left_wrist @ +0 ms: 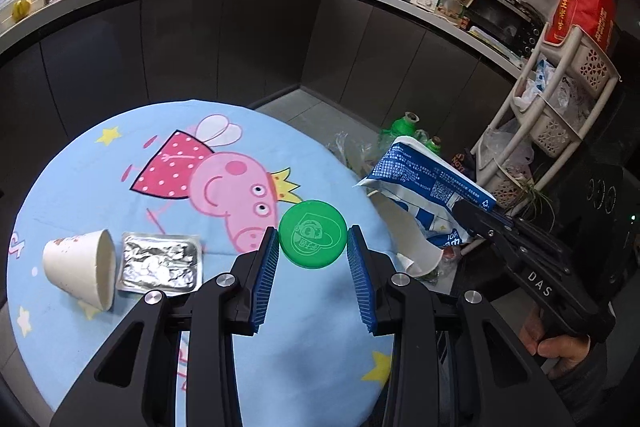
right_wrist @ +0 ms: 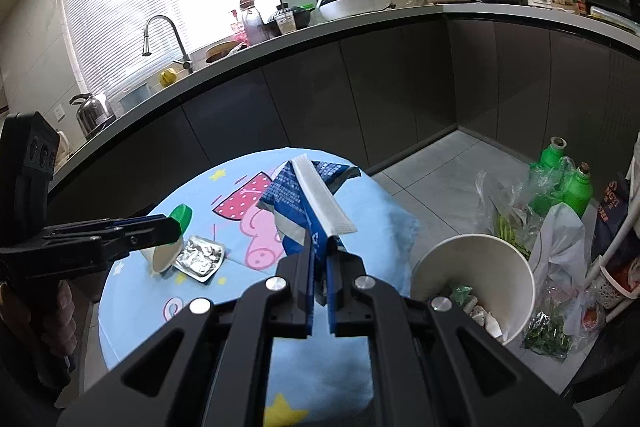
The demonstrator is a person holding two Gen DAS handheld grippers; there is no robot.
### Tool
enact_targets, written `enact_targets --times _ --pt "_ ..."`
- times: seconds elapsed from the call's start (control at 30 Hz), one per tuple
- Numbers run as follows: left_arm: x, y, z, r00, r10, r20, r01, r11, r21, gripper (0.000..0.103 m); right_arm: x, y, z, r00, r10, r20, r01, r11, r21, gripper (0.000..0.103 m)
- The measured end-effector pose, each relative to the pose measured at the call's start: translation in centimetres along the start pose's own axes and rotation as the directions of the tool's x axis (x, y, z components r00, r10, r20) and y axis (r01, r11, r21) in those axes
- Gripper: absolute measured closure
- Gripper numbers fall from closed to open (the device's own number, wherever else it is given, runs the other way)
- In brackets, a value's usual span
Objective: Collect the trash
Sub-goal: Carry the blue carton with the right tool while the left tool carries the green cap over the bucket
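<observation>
While my left gripper (left_wrist: 313, 241) pinches the smooth round green plastic lid (left_wrist: 312, 234) edge-on between ribbed blue pads, above the cartoon tablecloth (left_wrist: 80, 167), my right gripper (right_wrist: 319, 255) is clamped on a crinkled blue-and-white wrapper (right_wrist: 304, 195) jutting up beyond its fingertips.

On the tabletop (left_wrist: 120, 347), near its left edge, a tipped cup (left_wrist: 80, 269) lies touching a foil tray (left_wrist: 160, 263) on its right.
</observation>
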State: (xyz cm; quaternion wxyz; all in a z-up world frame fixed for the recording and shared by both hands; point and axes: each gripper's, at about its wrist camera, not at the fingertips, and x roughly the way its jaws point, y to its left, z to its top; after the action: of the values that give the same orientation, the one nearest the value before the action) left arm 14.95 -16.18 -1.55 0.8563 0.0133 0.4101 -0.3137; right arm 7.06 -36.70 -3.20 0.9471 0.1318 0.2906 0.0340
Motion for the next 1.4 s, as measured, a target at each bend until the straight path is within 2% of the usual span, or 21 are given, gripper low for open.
enact_targets --times 0.37,0.63,0.87,1.23,1.3,1.33,1.37,1.4 --pt "4.4 -6.5 3.1 0.994 -0.103 -0.037 0.107 0.987 0.118 0.070 -1.7 -6.5 -1.5 0.994 -0.107 0.014 0.105 0.988 0.113 0.097" --pt "9.0 -11.2 4.1 0.982 -0.154 -0.107 0.172 0.967 0.190 0.070 -1.8 -10.9 -3.1 0.984 -0.176 -0.013 0.175 0.964 0.198 0.097" --pt "14.4 -13.7 4.0 0.968 -0.155 -0.197 0.198 0.954 0.227 0.070 -0.4 -14.5 -4.6 0.978 -0.202 -0.057 0.209 0.937 0.279 0.096" --pt "21.3 -14.1 3.0 0.941 -0.127 -0.315 0.203 0.953 0.224 0.069 4.4 -18.6 -6.8 0.970 -0.202 -0.138 0.238 0.906 0.350 0.095" --pt "22.1 -14.2 3.0 0.940 -0.118 -0.320 0.198 0.953 0.230 0.069 5.1 -19.0 -7.1 0.969 -0.200 -0.141 0.239 0.904 0.355 0.092" --pt "22.5 -14.3 3.0 0.939 -0.116 -0.323 0.198 0.952 0.232 0.069 5.7 -19.1 -7.2 0.968 -0.205 -0.144 0.243 0.907 0.344 0.083" --pt "22.8 -14.4 3.1 0.940 -0.113 -0.320 0.194 0.953 0.234 0.069 6.1 -19.1 -7.3 0.966 -0.212 -0.150 0.251 0.911 0.327 0.063" --pt "23.0 -14.5 3.2 0.942 -0.111 -0.316 0.190 0.953 0.234 0.059 6.6 -19.0 -7.5 0.961 -0.228 -0.155 0.265 0.917 0.297 0.051"
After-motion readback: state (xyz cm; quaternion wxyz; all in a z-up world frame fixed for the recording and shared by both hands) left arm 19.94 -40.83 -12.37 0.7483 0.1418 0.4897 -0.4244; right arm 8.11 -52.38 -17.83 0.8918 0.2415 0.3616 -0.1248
